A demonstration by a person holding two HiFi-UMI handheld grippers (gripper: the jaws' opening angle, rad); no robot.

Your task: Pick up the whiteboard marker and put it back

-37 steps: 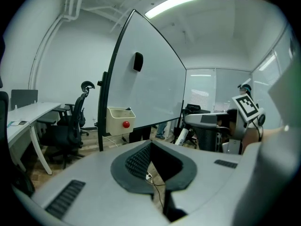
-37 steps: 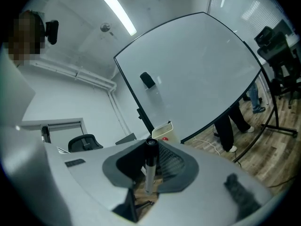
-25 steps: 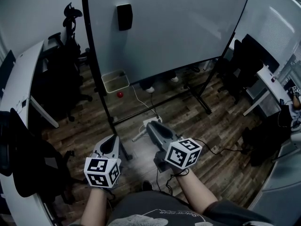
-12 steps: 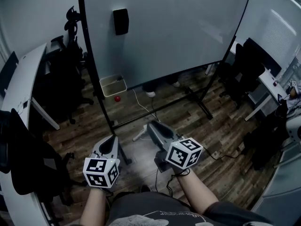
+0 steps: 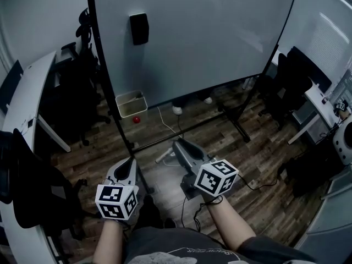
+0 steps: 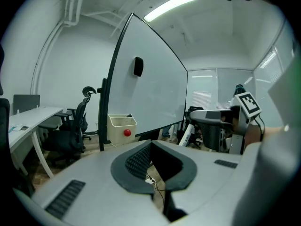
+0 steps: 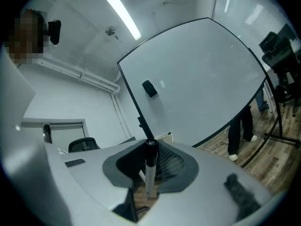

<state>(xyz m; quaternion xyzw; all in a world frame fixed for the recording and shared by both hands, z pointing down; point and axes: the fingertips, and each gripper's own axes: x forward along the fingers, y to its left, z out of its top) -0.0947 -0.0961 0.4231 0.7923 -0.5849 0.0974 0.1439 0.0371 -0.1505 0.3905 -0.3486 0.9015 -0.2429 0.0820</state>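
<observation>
Head view: you face the whiteboard [image 5: 209, 32], w/ a beige box [image 5: 131, 103] on its frame. Left gripper [image 6: 151, 149]: jaws apart, nothing between. Right gripper [image 5: 181, 147] clamps the whiteboard marker [image 7: 150, 171], upright. Probably the carry step; next, bring it level to its place, then release.

Dark wood-plank floor [image 5: 220, 147], seen from above. A whiteboard stand [image 5: 237, 122] rests on it near the middle. Left of the stand are black office chairs [image 5: 82, 111] and a white worktop [image 5: 25, 103]. More dark chairs [image 5: 291, 78] stand to its right. A white cable [image 5: 166, 122] trails across the planks just in front of its base.
</observation>
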